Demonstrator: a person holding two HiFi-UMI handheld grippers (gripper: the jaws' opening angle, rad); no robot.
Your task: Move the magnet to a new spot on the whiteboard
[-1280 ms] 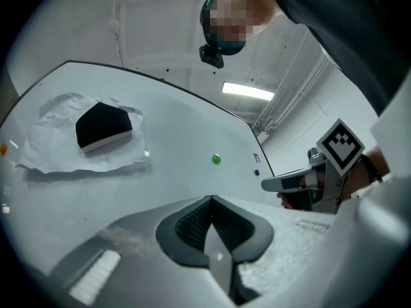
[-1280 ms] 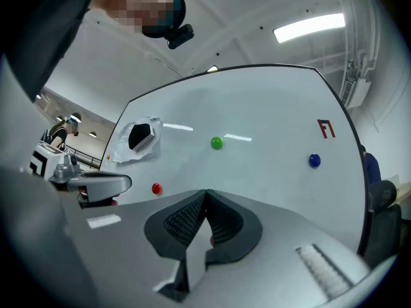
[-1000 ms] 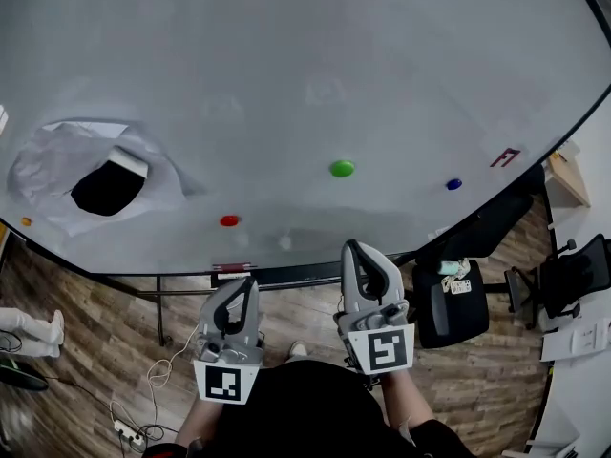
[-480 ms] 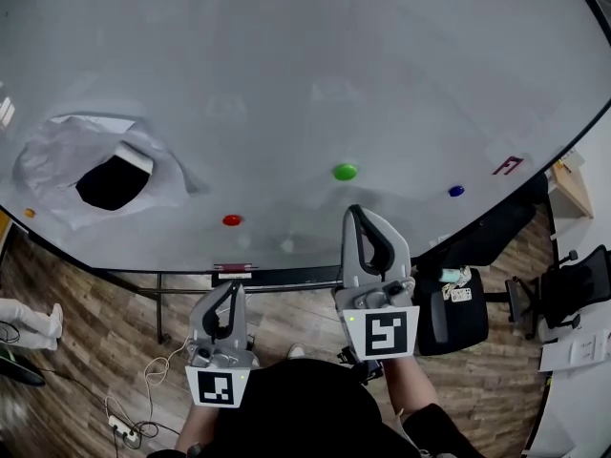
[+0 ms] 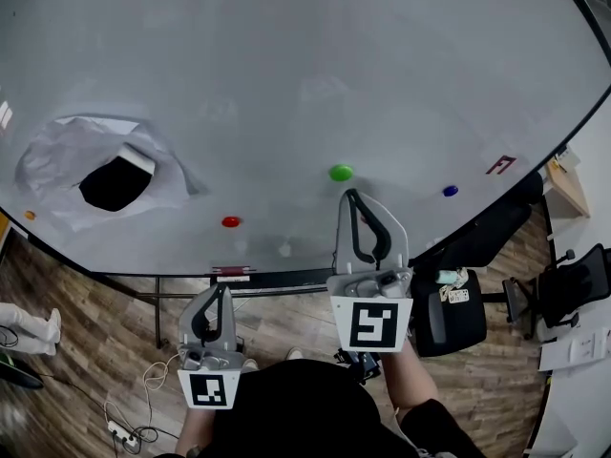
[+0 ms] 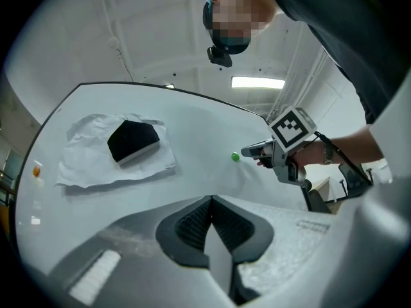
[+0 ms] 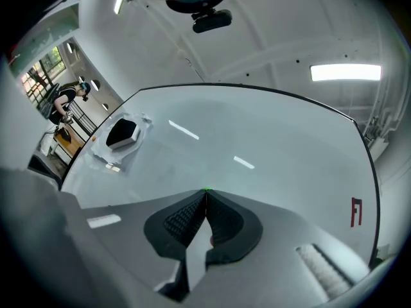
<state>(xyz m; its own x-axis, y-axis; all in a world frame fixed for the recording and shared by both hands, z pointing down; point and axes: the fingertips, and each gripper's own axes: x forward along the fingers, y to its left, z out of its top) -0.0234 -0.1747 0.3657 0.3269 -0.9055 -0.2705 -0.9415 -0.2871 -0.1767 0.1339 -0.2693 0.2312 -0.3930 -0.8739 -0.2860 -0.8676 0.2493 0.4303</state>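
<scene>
The green magnet (image 5: 341, 172) sits low on the whiteboard (image 5: 286, 65), dead ahead of my right hand-held gripper (image 5: 352, 198), just past its tips. Those jaws are pinched together on nothing, so I reckon they need to open before going in. My left hand-held gripper (image 5: 220, 292), also closed and empty, hangs well off to the side, so the right's clearly nearer.

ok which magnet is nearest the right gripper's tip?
The green magnet, just beyond the tips of the right gripper. The red magnet and blue magnet sit farther off to either side; the orange magnet is far left.
</scene>
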